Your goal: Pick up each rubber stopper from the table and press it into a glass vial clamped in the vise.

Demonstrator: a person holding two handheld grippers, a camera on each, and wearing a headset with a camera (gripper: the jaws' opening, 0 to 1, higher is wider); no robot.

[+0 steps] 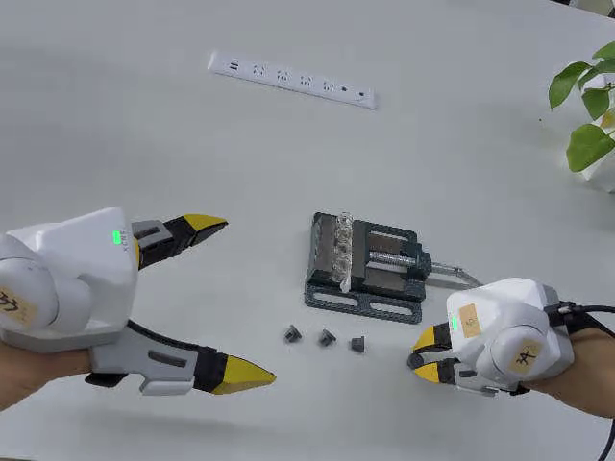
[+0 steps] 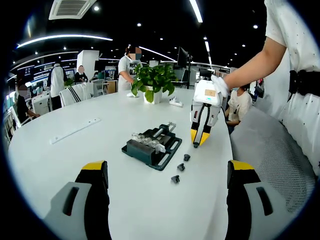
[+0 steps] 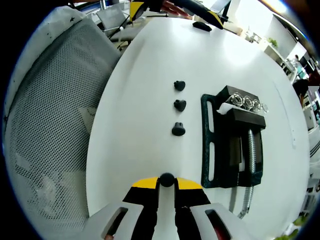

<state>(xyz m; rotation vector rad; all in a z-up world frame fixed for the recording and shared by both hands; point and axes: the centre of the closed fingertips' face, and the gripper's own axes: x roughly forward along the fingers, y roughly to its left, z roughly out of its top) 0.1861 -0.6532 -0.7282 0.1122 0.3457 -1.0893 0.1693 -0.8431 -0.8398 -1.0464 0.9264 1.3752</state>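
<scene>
Found the task at its opening stage. Recorded the right gripper closed on one rubber stopper, pinched between the yellow tips and held low over the bench. Counted three loose stoppers in a short row directly ahead of those tips, with clear gaps between them. Located the vise ahead of the right gripper and off to one side of its line, just beyond the row. Noted a rank of glass vials clamped upright between the vise faces, with mouths reading as open rings in the right gripper view. Saw no stopper seated in any vial. Judged four stoppers outstanding: first the held one, to be carried over and pressed home, then the three on the bench. Could not count the vials with certainty.

Found the left gripper spread wide and holding nothing, with vise and stoppers well ahead of it.

Materials and shapes:
- **Stoppers:** dark grey, matt, small, with a broad cap over a narrower plug. Judged soft and compressible.
- **Vials:** clear, cylindrical, glinting. Judged brittle under off-axis pressure.
- **Vise:** dark metal on a slotted base plate, with a bright threaded screw and handle on the side nearer the right gripper.
- **Bench:** smooth, pale, matt.
</scene>
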